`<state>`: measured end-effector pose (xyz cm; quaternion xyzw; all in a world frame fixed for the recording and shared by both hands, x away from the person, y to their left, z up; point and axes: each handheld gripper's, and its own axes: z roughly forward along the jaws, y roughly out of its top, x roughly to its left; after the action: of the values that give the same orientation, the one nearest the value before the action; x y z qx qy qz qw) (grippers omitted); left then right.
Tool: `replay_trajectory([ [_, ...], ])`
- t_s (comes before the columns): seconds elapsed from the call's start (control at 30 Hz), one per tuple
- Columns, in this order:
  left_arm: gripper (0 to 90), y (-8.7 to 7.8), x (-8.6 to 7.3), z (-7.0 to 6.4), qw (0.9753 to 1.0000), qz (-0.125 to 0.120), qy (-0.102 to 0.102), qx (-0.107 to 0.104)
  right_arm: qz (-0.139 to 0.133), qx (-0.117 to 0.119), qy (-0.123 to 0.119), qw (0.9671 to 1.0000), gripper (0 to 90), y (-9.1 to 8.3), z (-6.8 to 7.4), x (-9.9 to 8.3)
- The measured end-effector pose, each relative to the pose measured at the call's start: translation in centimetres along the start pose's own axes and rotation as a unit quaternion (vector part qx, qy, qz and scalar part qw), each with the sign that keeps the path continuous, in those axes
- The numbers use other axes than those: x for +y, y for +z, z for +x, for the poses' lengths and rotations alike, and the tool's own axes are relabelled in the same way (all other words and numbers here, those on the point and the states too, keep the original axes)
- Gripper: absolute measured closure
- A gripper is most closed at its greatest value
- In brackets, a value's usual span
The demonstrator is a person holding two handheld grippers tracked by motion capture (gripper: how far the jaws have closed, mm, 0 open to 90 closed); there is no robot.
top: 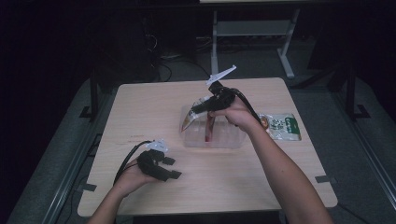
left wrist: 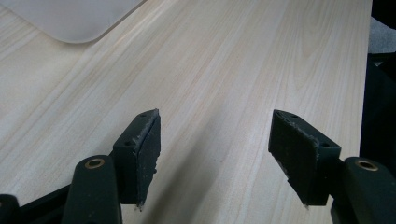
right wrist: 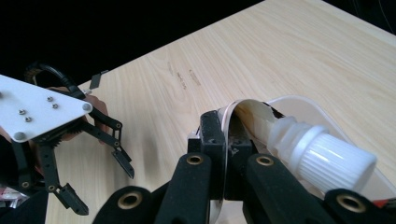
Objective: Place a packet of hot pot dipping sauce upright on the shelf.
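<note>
The right gripper (top: 195,110) has its fingers clamped on a soft spouted pouch with a white ribbed screw cap (right wrist: 322,156), held over the clear plastic tub (top: 233,140) at the worktop's (top: 140,107) centre. The drop looks unfinished. A reddish item (top: 208,130) already stands inside the tub. A green-and-white packet (top: 283,127) waits at three o'clock. The left gripper (top: 172,167), fingers wide and empty, rests at seven o'clock.

Clear tub (top: 219,137) mid-table, packet (top: 284,127) just right of it, left tool (top: 170,168) before it.
</note>
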<state>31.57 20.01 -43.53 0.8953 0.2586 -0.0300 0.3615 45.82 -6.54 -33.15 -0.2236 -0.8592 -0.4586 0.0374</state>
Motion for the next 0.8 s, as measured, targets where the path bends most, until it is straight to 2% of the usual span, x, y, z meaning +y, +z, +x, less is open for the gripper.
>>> replay_trajectory([
  [0.17, 34.0, 0.0, 0.0, 0.0, 1.0, 0.001, 0.001, -0.001, 0.005, 0.0, 0.011, 0.9999, 89.6, 0.5, -0.2, -0.3],
  [0.33, 34.0, 0.1, 0.0, -0.2, 1.0, 0.003, 0.0, -0.003, 0.015, -0.009, 0.009, 0.9998, 89.5, 1.1, -0.4, -0.5],
  [0.67, 34.0, 0.3, 0.1, -0.2, 1.0, 0.005, 0.001, -0.005, 0.02, -0.01, 0.011, 0.9997, 89.4, 1.3, -0.5, -0.5],
  [0.8, 34.1, 0.3, 0.1, -0.2, 0.9999, 0.009, 0.003, -0.005, 0.022, -0.011, 0.003, 0.9997, 89.2, 1.5, -0.5, -0.4],
])
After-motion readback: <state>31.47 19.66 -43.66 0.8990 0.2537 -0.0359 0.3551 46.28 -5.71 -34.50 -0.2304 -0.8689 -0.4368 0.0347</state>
